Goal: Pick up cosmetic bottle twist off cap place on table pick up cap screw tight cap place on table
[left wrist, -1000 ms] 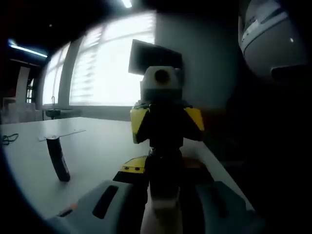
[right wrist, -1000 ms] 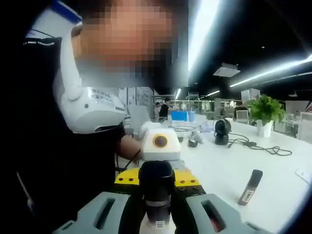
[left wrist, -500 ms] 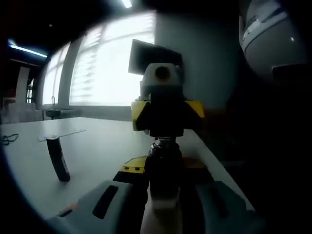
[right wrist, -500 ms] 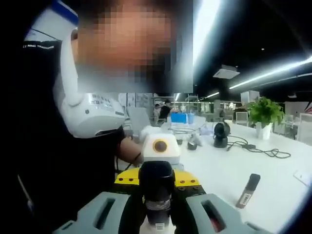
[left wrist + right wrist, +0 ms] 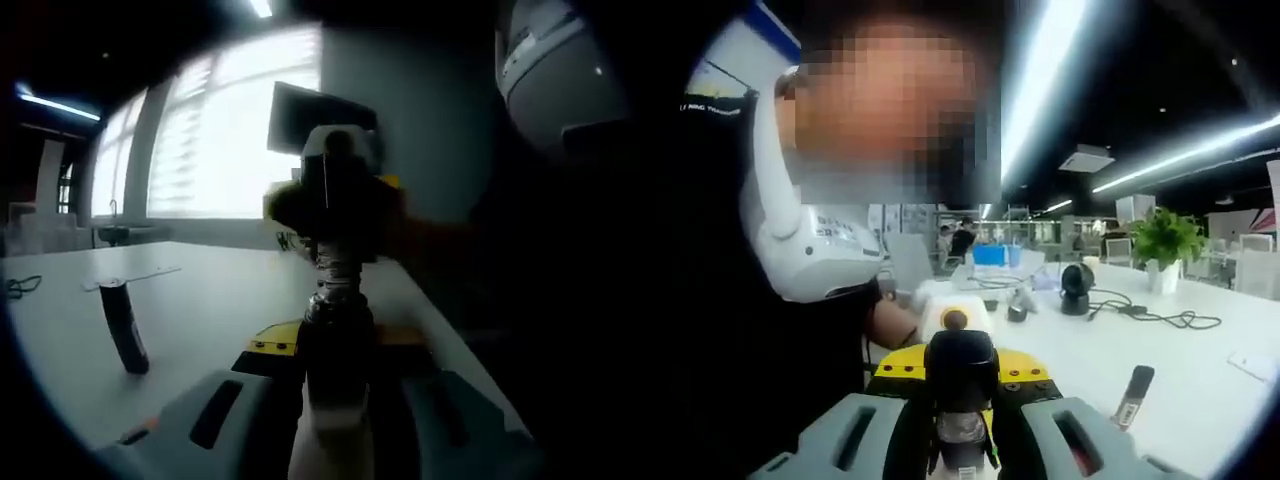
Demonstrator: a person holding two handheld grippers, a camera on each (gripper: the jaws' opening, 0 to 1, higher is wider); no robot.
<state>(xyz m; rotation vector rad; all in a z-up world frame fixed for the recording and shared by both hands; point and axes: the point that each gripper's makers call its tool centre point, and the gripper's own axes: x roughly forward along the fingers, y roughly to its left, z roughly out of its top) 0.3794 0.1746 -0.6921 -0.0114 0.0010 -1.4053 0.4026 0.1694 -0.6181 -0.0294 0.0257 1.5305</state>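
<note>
Pinching the cosmetic bottle [image 5: 335, 400] low, the left claw [image 5: 335, 440] steadies a light, slick body while the right claw [image 5: 962, 440] clamps its ribbed cap [image 5: 960, 365].

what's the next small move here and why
Probably keep lifting the right gripper straight off with the cap, then lower the cap to the table. In the left gripper view the bottle sits shut in the left gripper, and a threaded neck shows bare between the two, so the cap looks unscrewed and free.
</note>
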